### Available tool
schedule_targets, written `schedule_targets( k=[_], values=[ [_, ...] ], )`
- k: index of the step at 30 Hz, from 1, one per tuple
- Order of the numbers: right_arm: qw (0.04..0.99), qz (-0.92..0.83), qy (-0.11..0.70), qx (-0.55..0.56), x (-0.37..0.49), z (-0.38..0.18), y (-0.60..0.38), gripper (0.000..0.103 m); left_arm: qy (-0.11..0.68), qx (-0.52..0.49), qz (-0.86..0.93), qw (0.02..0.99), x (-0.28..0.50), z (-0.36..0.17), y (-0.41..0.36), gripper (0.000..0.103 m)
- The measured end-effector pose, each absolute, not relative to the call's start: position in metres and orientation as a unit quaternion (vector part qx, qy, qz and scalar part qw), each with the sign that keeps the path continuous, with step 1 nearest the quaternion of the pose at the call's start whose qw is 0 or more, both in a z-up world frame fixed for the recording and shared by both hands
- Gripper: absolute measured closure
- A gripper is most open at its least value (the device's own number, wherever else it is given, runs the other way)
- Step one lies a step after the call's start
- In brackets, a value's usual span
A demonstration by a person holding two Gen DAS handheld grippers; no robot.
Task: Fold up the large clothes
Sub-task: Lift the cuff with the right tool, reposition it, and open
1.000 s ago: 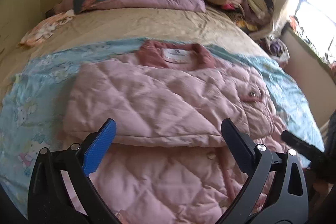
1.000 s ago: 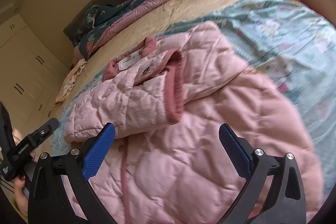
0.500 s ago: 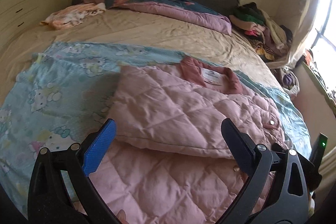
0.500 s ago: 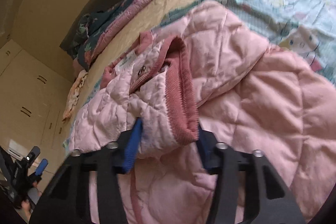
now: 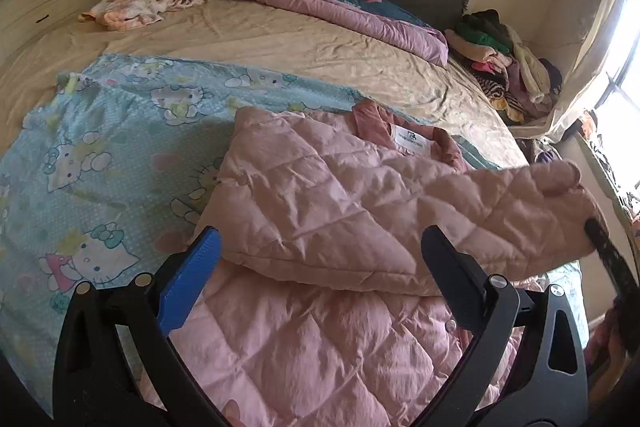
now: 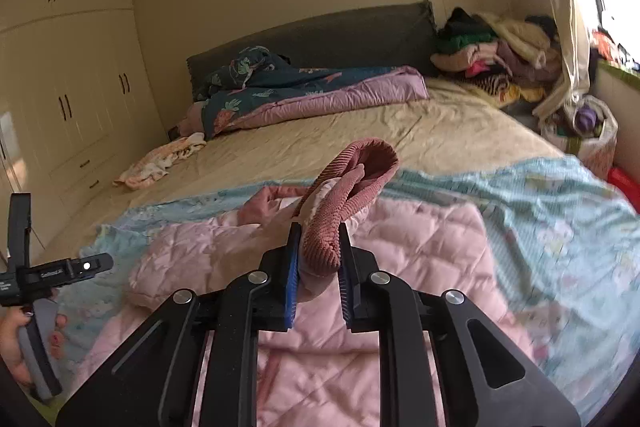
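**On the bed: pink jacket, one sleeve lifted**

From the left wrist: left gripper [image 5: 320, 255] spread wide, gripping nothing, poised over the pink quilted jacket [image 5: 328, 211] lying on the blue cartoon-print sheet [image 5: 104, 163]. Sleeve [image 5: 520, 215] raised across the jacket toward the right edge; cuff out of sight there, hidden behind a dark shape, probably the other tool. Collar label [image 5: 409, 140] facing up.

From the right wrist: right gripper [image 6: 318, 263] clamped narrow on the ribbed cuff [image 6: 340, 203], held up off the jacket body. Visible only here: a hand [image 6: 24, 343] with painted nails holding the left tool at far left. Beyond, clothes pile [image 6: 492, 63] and folded quilt [image 6: 312, 95] near the headboard.
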State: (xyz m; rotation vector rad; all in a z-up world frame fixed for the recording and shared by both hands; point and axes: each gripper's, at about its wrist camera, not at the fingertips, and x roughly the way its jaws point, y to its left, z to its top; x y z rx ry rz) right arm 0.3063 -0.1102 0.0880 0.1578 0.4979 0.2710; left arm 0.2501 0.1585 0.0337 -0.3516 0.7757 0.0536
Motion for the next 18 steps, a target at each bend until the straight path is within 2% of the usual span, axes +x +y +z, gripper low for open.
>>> schedule_targets(
  k=[8,14,18],
  values=[
    [0.955,0.121,0.263,0.067,0.32,0.073,-0.117,0.087,0.37,-0.159,0.021,0.915,0.259,0.037,0.152,0.01],
    [0.943,0.106,0.305,0.087,0.328,0.047,-0.123,0.087,0.376,-0.151,0.014,0.914,0.274,0.036,0.143,0.01],
    [0.933,0.099,0.332,0.095,0.332,0.033,-0.125,0.082,0.385,-0.154,0.005,0.91,0.284,0.029,0.132,0.01]
  ],
)
